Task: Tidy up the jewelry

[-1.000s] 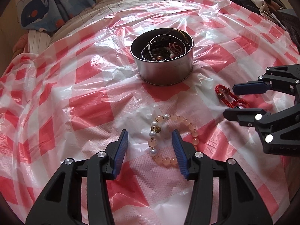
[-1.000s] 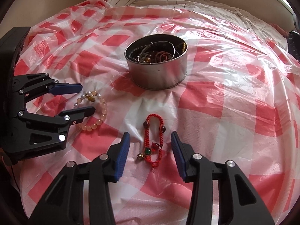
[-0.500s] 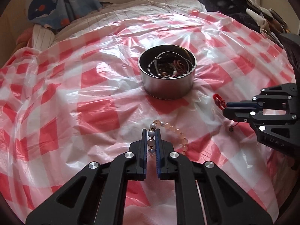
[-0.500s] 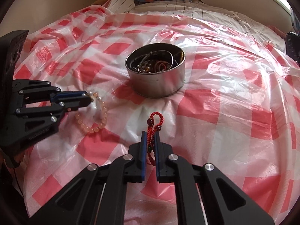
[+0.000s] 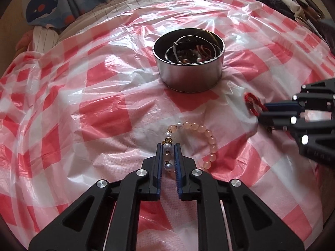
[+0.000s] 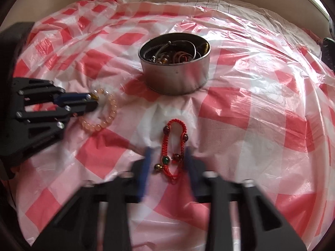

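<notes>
Left view: left gripper (image 5: 168,146) pinching pearl section of peach bead bracelet (image 5: 211,140), jaws just eased a touch; mid-sheet on red-checked plastic sheet (image 5: 94,115), nearside of round steel tin (image 5: 188,77). Hard slick beads, floppy string: expect dangle. Right view: right gripper (image 6: 167,152) blurred, jaws just opening, straddling red braided cord bracelet (image 6: 184,127), not pinching. Light, limp; grab braid, not beads.

Black grippers (image 5: 167,156), blue pads (image 5: 159,163)

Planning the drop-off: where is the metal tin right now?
In the left wrist view the metal tin stands upright on the checked sheet, centre-top, beyond the pink bead bracelet and left of the red cord bracelet.
</notes>
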A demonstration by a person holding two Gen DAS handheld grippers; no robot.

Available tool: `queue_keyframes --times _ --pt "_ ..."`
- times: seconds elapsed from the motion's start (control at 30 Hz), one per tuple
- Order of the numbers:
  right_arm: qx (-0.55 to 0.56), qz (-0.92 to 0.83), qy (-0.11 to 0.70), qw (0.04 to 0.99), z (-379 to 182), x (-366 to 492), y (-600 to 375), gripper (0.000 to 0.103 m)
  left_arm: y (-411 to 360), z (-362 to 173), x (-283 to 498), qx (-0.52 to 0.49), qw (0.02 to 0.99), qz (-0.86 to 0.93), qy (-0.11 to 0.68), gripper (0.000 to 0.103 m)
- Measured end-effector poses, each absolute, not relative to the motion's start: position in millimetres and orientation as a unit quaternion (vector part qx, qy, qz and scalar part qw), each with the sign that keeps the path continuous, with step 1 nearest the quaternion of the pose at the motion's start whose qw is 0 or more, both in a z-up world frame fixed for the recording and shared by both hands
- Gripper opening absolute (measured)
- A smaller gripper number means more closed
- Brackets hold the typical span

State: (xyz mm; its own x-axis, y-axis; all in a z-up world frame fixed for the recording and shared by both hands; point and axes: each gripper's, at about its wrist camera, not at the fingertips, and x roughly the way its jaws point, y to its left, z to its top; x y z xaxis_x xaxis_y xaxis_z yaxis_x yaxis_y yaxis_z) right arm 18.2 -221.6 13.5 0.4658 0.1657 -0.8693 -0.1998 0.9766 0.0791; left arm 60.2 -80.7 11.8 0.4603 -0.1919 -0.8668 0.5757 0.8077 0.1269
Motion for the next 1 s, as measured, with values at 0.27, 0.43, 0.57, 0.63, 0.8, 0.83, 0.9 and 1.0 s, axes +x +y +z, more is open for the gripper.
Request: queue_keyframes --times 0.27,0.43,0.57,0.63,0.8,0.83,0.9,1.0 --pt "0.001 0.097 0.486 0.869 21.8 16.7 -229.4 0.009 -77.3 18.0 62.3 0.192 0.84 -0.222 0.457 0.008" --pt "-0.006 0.09 0.489 0.868 21.4 17.5 -229.6 0.04 -76.0 16.3 64.2 0.19 0.839 -0.216 0.462 0.027" --pt "-0.019 0.086 0.507 0.857 12.3 19.5 -227.5 0.04 -77.2 12.1 64.1 0.195 0.839 -0.21 0.463 0.04" --pt "-0.029 0.087 0.51 0.855 10.3 19.1 -223.9 0.031 -79.2 11.1 62.4 0.202 0.836 -0.218 0.462 0.026" --pt "-0.001 0.098 0.495 0.864 17.3 16.8 -229.3 0.011 -79.2 22.4 58.7 0.169 0.84 -0.249 0.452 0.007" --pt "0.014 0.103 0.488 0.867 20.4 15.9 -232.6 0.011 -76.3 27.7 59.5 0.154 0.844 -0.252 0.447 0.007" --pt "0.042 0.111 0.474 0.872 26.0 14.1 -239.1 0.011 -72.6 34.4 60.8 0.138 0.851 -0.252 0.439 0.007" --pt "0.042 0.11 0.475 0.872 26.4 15.1 -238.6 0.011 -70.2 34.6 62.4 0.131 0.853 -0.249 0.44 0.007"
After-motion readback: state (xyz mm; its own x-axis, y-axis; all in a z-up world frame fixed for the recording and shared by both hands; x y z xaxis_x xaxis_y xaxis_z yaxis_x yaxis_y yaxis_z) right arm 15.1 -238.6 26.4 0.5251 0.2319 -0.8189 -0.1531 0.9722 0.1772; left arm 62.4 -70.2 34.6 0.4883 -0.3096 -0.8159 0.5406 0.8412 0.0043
